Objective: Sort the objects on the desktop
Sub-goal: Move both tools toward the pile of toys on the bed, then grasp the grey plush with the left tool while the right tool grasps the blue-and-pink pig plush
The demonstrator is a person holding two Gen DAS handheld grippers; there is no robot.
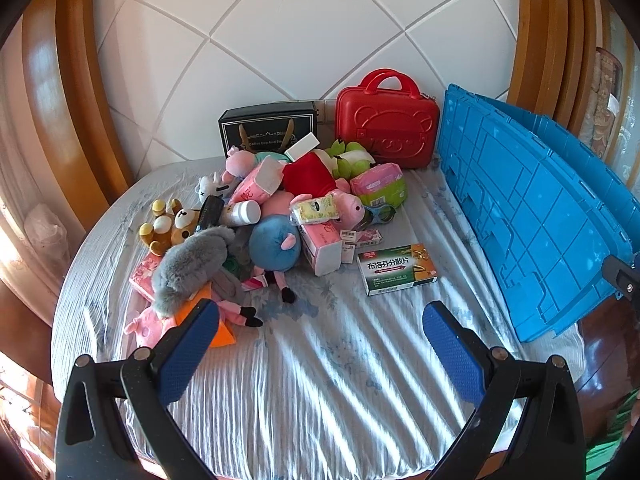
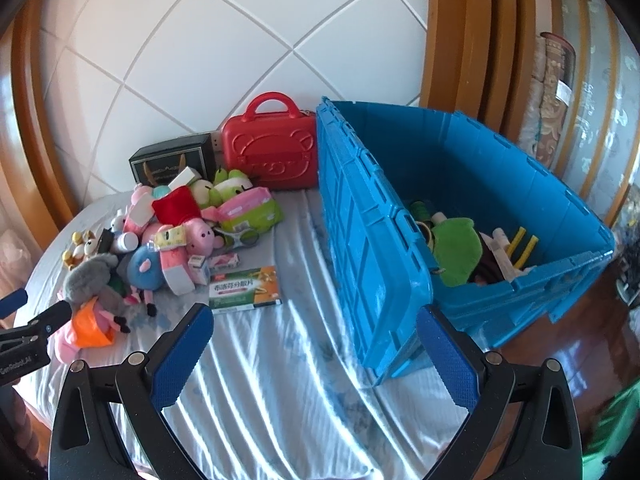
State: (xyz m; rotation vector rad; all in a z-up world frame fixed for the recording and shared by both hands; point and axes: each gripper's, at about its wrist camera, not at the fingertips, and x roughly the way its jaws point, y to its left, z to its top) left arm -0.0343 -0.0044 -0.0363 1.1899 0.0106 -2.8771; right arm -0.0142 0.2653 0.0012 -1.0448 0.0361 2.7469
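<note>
A heap of plush toys, tissue packs and bottles lies on a round table covered by a pale cloth. A green and orange medicine box lies flat in front of the heap. A blue plastic crate stands at the right, its lid hanging open; it holds a green plush and small items. My left gripper hovers open over bare cloth, short of the heap. My right gripper is open too, between the medicine box and the crate lid.
A red toy suitcase and a black gift box stand against the white tiled wall. Wooden frames flank the wall. The left gripper shows at the right wrist view's left edge. Dark wood floor lies beyond the crate.
</note>
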